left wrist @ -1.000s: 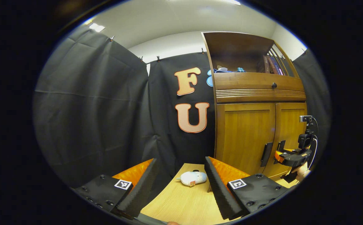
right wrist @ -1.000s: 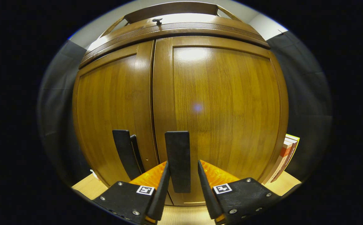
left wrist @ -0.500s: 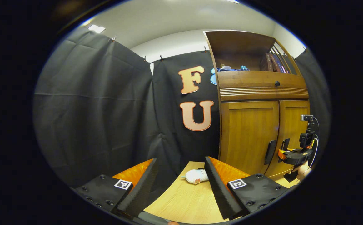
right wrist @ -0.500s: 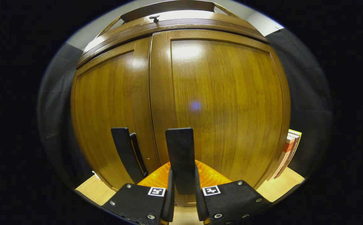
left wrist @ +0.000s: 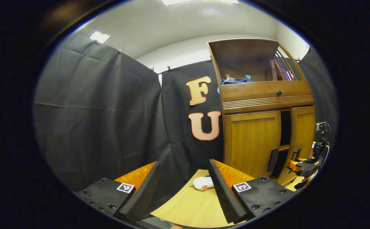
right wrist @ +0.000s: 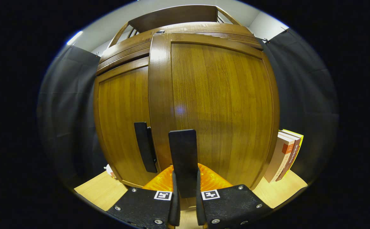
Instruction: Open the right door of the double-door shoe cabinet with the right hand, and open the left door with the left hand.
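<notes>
**Right door cracked open, left door waiting**

While your left gripper (left wrist: 185,187) hangs released over the wooden table (left wrist: 188,206), its fingers spread wide with nothing between them, the left gripper view places the shoe cabinet (left wrist: 264,105) off to its right. A dark gap runs between the left door (left wrist: 252,143) and the right door (left wrist: 303,133), so the right one stands ajar. Your right gripper (left wrist: 301,165) sits at that door's handle. The left door handle (left wrist: 272,159) is untouched, with open table in front of it; a small white plush toy (left wrist: 203,183) lies near the cabinet's foot, so I'd steer past it.

In the right gripper view, your right gripper (right wrist: 185,203) is clenched on the right door handle (right wrist: 183,159), both fingers pressing its sides, likely so the pull swings the door on its hinge. The door's free edge stands forward of the left door (right wrist: 123,127). Books (right wrist: 283,156) lean beside the cabinet's right side, which may limit the swing.
</notes>
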